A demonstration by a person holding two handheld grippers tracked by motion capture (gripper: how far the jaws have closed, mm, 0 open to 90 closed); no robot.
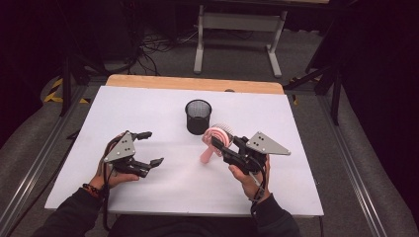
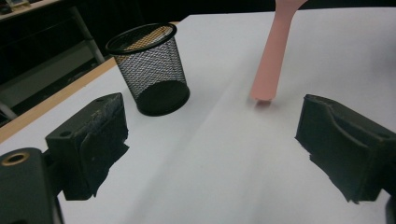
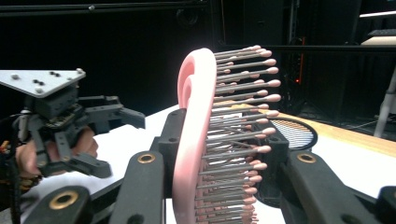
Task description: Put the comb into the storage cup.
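From the high view, my left gripper (image 1: 150, 147) sits over the near-left part of the white table (image 1: 148, 108), its jaws spread wide with only bare table between them. My right gripper (image 1: 221, 146) is over the near-right part, clamped on the head of a pink hairbrush (image 1: 213, 140). The brush stands nearly upright, its handle slanting down to the left, its tip at or just above the table. Just behind the brush head stands a black mesh cup (image 1: 198, 116), upright, open mouth up, near the table's middle. My two grippers are well apart.

In the left gripper view, my two black jaws rise at the left and right edges, far apart, gripping nothing. Between them and farther off, the pink handle (image 2: 272, 56) comes down from the top edge, its rounded end just over its own shadow on the white surface. The mesh cup (image 2: 149, 70) stands to the left of the handle, clear of it.

In the right gripper view, my jaws are closed tight on the brush head (image 3: 196, 135), one pad on its pink back and one on the bristle side; the metal pins with pink tips point right. The cup's rim (image 3: 299, 133) shows behind the bristles. My left gripper (image 3: 114, 140) hangs wide at far left.
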